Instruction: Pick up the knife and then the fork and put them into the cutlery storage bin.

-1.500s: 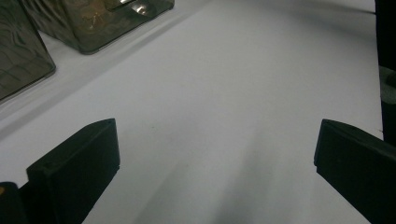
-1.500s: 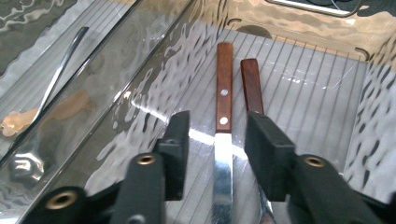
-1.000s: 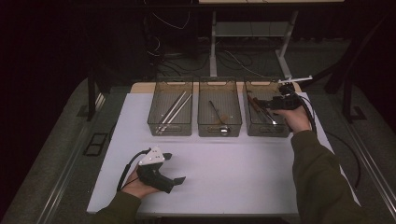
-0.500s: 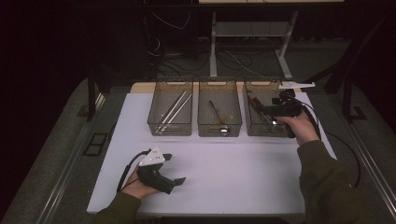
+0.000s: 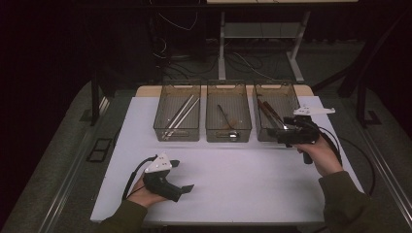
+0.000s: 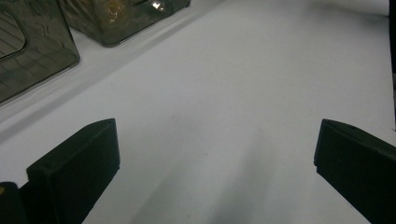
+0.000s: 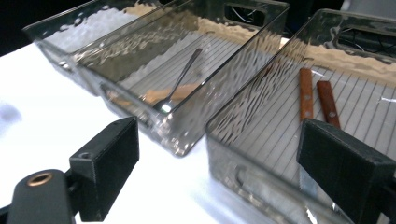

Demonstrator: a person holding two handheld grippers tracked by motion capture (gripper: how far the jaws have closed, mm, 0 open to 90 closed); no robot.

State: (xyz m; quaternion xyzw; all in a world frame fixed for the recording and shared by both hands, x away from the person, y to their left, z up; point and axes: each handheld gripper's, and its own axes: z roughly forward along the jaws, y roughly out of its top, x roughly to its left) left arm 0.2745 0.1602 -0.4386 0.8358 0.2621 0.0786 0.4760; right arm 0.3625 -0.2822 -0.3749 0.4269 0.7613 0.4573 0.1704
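Three smoky clear bins stand in a row at the table's far side. The right bin [image 5: 275,85] [image 7: 252,116] holds wooden-handled knives [image 5: 267,110] [image 7: 306,93]. In the middle bin [image 5: 228,132] [image 7: 187,93] lies a spoon [image 5: 224,116] [image 7: 182,79]. My right gripper [image 5: 278,137] [image 7: 224,177] hovers at the right bin's near wall, pointing left. Its jaws have just been opening and stand open with nothing between them. My left gripper [image 5: 187,187] [image 6: 215,172] rests low over the white table [image 5: 243,179], open and empty.
The left bin [image 5: 177,132] holds long metal utensils [image 5: 180,115]. Two bin corners [image 6: 42,51] show at the left gripper view's upper left. Table legs and cables fill the dark floor behind the table. A cable trails from each gripper.
My right hand has drawn back from above the right bin toward the person, down to the bin's near wall. Its jaws look wider. The left hand has stayed put.
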